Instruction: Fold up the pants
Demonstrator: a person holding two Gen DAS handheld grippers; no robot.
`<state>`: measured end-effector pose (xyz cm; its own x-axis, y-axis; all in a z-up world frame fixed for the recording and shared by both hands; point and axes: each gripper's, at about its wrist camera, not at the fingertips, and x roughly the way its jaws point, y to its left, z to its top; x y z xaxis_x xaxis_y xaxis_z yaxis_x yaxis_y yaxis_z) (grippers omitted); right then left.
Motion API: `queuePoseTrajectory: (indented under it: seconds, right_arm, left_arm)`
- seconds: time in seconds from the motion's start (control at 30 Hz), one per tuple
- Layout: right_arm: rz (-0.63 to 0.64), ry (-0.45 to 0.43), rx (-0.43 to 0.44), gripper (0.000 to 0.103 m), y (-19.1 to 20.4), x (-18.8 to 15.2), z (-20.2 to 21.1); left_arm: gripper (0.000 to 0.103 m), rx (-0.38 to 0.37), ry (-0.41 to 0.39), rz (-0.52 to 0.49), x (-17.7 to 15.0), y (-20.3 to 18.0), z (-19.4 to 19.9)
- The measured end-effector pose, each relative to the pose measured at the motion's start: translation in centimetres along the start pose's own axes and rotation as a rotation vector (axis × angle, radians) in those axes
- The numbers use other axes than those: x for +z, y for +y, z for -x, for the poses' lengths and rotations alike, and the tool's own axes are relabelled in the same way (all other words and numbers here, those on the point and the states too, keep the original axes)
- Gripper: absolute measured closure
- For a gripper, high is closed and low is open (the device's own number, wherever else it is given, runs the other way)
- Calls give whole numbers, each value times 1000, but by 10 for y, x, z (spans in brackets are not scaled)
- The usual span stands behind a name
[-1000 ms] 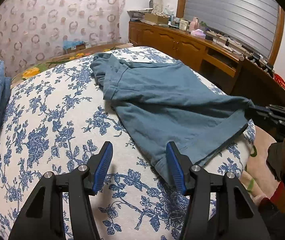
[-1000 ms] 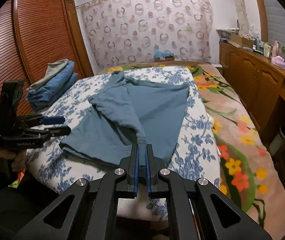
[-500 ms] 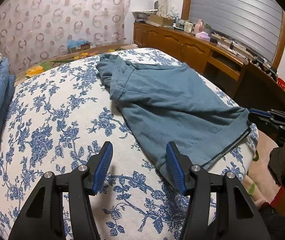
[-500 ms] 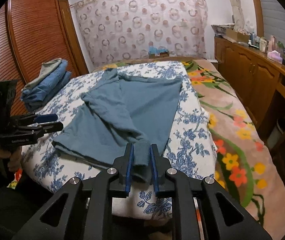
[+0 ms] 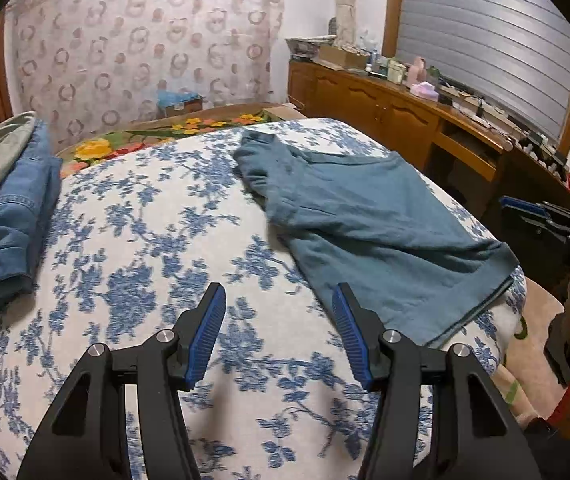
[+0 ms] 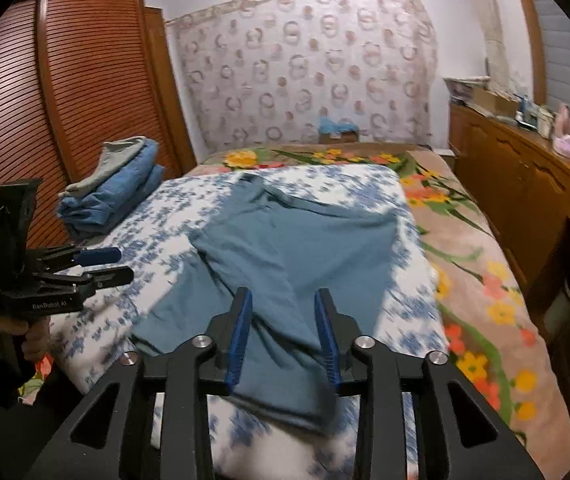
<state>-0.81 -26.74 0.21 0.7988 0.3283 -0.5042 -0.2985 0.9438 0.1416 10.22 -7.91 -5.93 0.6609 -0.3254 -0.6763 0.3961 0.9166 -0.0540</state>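
Teal-blue pants [image 5: 369, 224] lie folded on a blue-flowered white quilt [image 5: 145, 240], waist end toward the far wall. My left gripper [image 5: 279, 300] hovers open over bare quilt just left of the pants' near hem, nothing between its pads. In the right wrist view the same pants [image 6: 297, 248] spread ahead; my right gripper [image 6: 285, 308] is above their near edge with its jaws opening, and the cloth lies below, free of the pads. The left gripper [image 6: 119, 266] also shows at the left, held by a hand.
Folded jeans and a grey garment [image 5: 1, 208] are stacked at the quilt's left side. A flowered bedspread [image 6: 481, 280] lies under the quilt. A slatted wooden wardrobe [image 6: 65, 112] stands left; a wooden cabinet [image 5: 397, 116] with clutter runs along the right.
My right gripper has let go of the pants' near edge and its jaws have spread; the cloth dropped flat onto the quilt. Both grippers drew back slightly and rose.
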Motion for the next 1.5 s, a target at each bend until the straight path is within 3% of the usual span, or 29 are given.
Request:
queuePoseTrajectory:
  seconds: [0.63,1.2,1.3,1.5]
  right_arm:
    - [149,128,122,68,31,51,-117]
    - [294,252,69,68,62,65,-187]
    - [296,243,64,93,60,66,-188]
    - [214,144,85,99,46,78,-163]
  left_arm:
    - [46,68,-51,39,11,36,13]
    - [46,74,-35,78,-1,53,10]
    - [46,73,-34,80,-2,53,10]
    - [46,68,-26,79,-4,51,8]
